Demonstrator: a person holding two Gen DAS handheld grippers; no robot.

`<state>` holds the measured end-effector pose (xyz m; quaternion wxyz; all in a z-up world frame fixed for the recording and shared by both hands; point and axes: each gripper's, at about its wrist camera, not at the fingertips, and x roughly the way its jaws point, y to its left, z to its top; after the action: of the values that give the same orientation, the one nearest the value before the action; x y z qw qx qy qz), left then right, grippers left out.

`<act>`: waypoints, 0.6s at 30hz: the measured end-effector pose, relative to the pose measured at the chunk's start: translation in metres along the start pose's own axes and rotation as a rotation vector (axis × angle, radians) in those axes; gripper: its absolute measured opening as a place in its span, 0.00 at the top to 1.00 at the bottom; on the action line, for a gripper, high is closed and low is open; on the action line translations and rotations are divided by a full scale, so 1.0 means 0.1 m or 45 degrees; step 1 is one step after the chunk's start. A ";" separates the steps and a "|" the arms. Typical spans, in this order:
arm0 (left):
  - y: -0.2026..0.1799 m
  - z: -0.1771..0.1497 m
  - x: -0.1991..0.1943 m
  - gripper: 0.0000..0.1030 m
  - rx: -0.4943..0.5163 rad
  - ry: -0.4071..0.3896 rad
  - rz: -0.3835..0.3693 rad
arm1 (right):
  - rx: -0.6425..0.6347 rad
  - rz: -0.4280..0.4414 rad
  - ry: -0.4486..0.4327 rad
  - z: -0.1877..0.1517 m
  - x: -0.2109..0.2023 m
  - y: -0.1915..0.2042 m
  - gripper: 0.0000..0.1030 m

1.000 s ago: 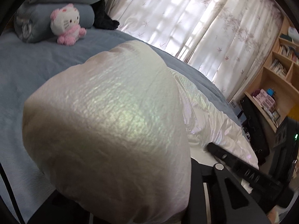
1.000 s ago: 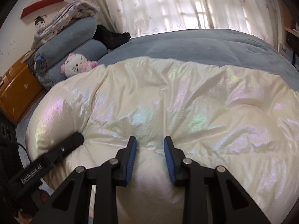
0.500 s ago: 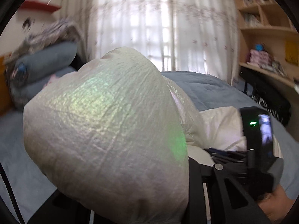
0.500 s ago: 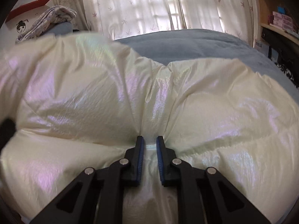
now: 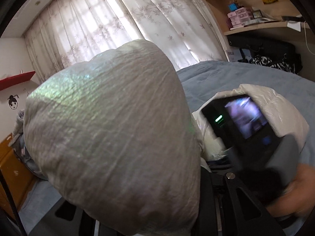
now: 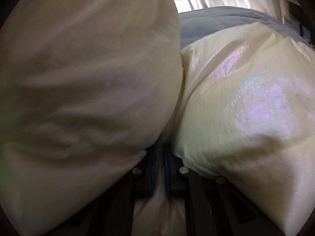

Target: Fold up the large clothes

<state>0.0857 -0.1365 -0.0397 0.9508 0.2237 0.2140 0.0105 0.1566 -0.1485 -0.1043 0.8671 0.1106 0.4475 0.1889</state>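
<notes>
The right gripper point(image 6: 160, 169), open a second ago, has clamped the jacket point(image 6: 246, 102) and raised it off the bed point(image 5: 226, 78); the left gripper's grip is hidden under fabric, so the fold is underway.

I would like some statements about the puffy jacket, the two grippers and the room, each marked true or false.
1. The right gripper is closed on a fold of the cream puffy jacket. True.
2. The bed cover is red. False: it is grey-blue.
3. In the left wrist view, a bulge of the jacket hides most of the left gripper. True.
4. The curtains are dark and block the daylight. False: they are pale, patterned, and light comes through.
5. A red shelf is on the wall. True.
</notes>
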 end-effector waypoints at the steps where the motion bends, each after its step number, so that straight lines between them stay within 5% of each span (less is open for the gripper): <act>1: 0.00 0.02 0.00 0.78 -0.001 0.014 0.003 | -0.012 0.003 -0.017 0.01 -0.10 0.00 0.91; 5: -0.05 0.11 0.00 0.78 0.018 0.050 0.036 | -0.066 -0.097 -0.202 0.03 -0.70 -0.12 0.91; 7: -0.11 0.15 -0.03 0.78 0.034 0.058 0.050 | -0.033 -0.236 -0.291 0.02 -0.90 -0.32 0.91; 10: -0.24 0.22 -0.06 0.78 0.087 0.054 0.064 | 0.113 -0.303 -0.272 -0.05 -0.91 -0.72 0.91; 15: -0.49 0.34 -0.07 0.78 0.212 0.044 0.073 | 0.239 -0.197 -0.242 -0.23 -0.84 -1.05 0.91; 18: -0.70 0.42 -0.07 0.77 0.307 0.045 0.075 | 0.288 -0.016 -0.228 -0.25 -0.80 -1.13 0.91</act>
<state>0.0915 -0.2182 -0.0336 0.9124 0.3424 0.2238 0.0166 0.1204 -0.2843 -0.1009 0.8867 0.2213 0.3875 0.1211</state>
